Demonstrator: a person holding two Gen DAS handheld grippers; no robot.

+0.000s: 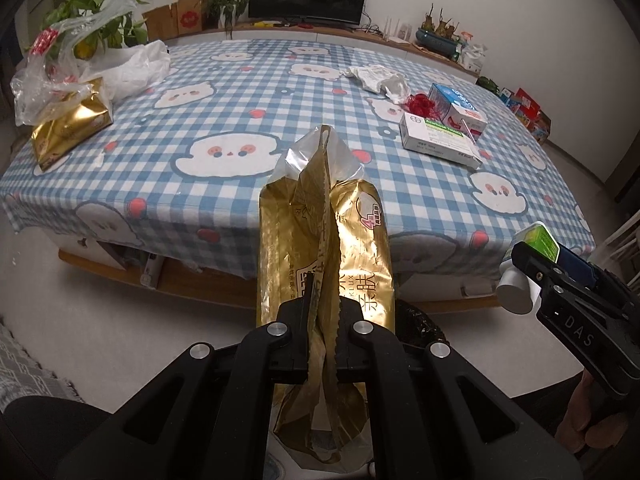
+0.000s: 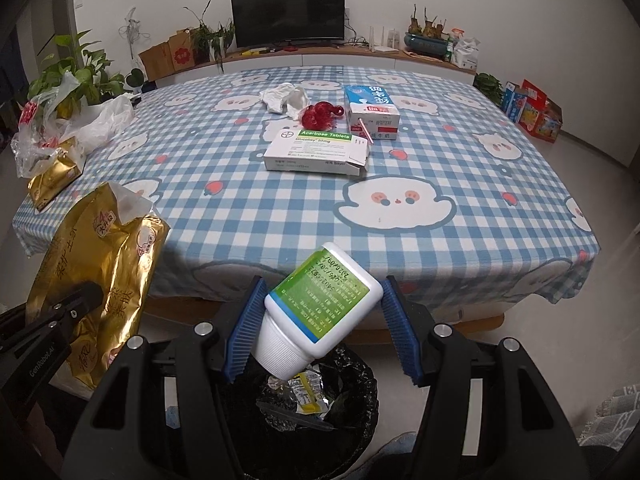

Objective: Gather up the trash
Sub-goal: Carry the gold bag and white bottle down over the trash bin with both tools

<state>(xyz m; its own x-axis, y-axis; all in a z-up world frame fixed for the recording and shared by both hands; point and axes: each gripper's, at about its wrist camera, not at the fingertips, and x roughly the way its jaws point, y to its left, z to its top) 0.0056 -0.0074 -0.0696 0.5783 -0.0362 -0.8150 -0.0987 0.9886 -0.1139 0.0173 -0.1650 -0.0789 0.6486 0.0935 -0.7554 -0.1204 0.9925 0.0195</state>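
My left gripper [image 1: 322, 320] is shut on a gold tissue bag [image 1: 326, 248], held upright in front of the table edge; it also shows in the right wrist view [image 2: 96, 280]. My right gripper [image 2: 320, 324] has blue pads [image 2: 244, 328] spread wide. A white bottle with a green label [image 2: 320, 312] hangs tilted between them, cap down, over a black-lined trash bin [image 2: 304, 408] that holds wrappers. The left pad touches the bottle; the right pad looks barely at its corner. The bottle and right gripper [image 1: 532, 276] show at the right of the left wrist view.
On the checkered table [image 2: 280, 208] lie a tablet box [image 2: 316, 152], a milk carton [image 2: 372, 112], red netting [image 2: 320, 114], crumpled white paper [image 2: 286, 96], and at the left a second gold bag [image 2: 54, 176] with clear plastic bags [image 2: 92, 120]. Plants, TV behind.
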